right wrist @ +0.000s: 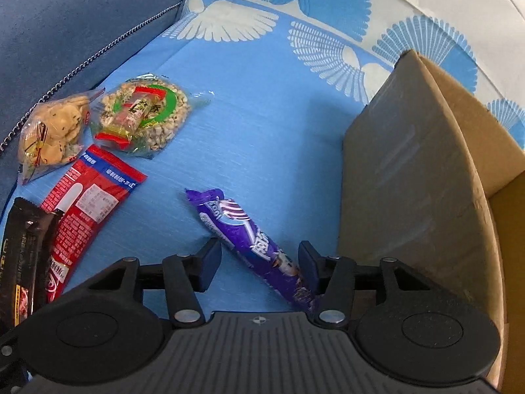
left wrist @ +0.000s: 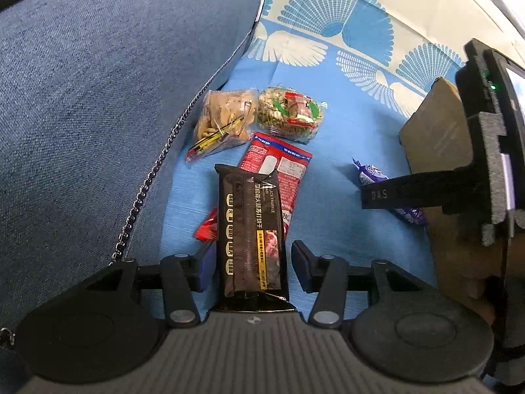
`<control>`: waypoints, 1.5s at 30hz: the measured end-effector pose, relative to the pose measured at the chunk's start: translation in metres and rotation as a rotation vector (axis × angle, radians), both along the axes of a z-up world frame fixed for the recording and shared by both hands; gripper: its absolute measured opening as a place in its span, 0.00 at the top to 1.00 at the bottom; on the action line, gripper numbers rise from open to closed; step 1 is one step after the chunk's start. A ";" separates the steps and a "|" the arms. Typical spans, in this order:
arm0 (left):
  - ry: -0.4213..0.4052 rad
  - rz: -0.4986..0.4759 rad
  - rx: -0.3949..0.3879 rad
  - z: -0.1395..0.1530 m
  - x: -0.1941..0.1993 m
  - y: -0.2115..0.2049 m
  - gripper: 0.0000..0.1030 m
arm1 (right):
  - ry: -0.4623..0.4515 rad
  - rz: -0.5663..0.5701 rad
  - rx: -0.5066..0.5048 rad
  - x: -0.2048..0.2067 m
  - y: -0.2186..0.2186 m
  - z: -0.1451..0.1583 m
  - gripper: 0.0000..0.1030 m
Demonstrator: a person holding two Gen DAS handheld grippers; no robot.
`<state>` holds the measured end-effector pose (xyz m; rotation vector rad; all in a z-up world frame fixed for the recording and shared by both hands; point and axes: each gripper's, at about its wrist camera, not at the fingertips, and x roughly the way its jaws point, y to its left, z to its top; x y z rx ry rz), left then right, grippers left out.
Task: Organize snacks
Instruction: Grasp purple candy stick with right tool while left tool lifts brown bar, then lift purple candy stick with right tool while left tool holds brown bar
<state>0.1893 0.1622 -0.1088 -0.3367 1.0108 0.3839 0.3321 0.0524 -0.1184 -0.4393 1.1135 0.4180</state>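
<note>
Snacks lie loose on the blue patterned cloth (right wrist: pixel 262 124) beside an open brown cardboard box (right wrist: pixel 410 164). The left gripper (left wrist: pixel 251 262) straddles a long black foil cracker packet (left wrist: pixel 251 229), jaws apart; the right gripper (right wrist: pixel 259 262) brackets a purple wrapped biscuit roll (right wrist: pixel 249 239), unclamped, likely lining up grasps.

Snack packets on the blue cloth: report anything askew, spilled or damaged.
Nothing spilled or torn. The black cracker pack lies across the red packet, and the purple wafer bar lies slanted beside the cardboard box. They are just loosely scattered.
</note>
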 end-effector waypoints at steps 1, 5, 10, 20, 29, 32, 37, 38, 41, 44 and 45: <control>-0.001 0.000 -0.002 0.000 0.000 0.001 0.47 | 0.006 0.001 0.010 -0.001 -0.001 0.000 0.54; -0.003 0.004 -0.012 0.000 -0.001 0.003 0.47 | 0.046 0.033 0.068 -0.004 -0.004 0.005 0.82; -0.003 0.008 -0.027 0.000 -0.002 0.005 0.54 | 0.086 0.024 0.151 -0.017 -0.015 0.023 0.83; -0.007 0.024 -0.062 0.002 -0.006 0.009 0.59 | 0.137 0.055 0.309 -0.079 -0.062 0.088 0.83; 0.065 -0.137 -0.062 0.010 -0.006 0.002 0.59 | 0.120 0.099 0.319 -0.121 -0.082 0.079 0.83; 0.075 -0.161 -0.086 0.010 -0.012 0.002 0.59 | 0.158 0.071 0.320 -0.123 -0.085 0.063 0.83; 0.053 -0.150 -0.149 0.004 -0.016 0.000 0.59 | 0.212 0.024 0.315 -0.115 -0.086 0.040 0.82; 0.053 -0.142 -0.147 0.003 -0.015 -0.001 0.59 | 0.222 0.020 0.318 -0.113 -0.086 0.036 0.81; 0.062 -0.150 -0.100 0.002 -0.010 -0.008 0.55 | 0.220 0.027 0.330 -0.112 -0.085 0.034 0.79; 0.069 -0.190 -0.042 0.003 -0.009 -0.018 0.54 | 0.230 0.035 0.347 -0.111 -0.086 0.035 0.77; 0.068 -0.192 -0.032 0.003 -0.009 -0.019 0.54 | 0.232 0.036 0.350 -0.111 -0.087 0.036 0.75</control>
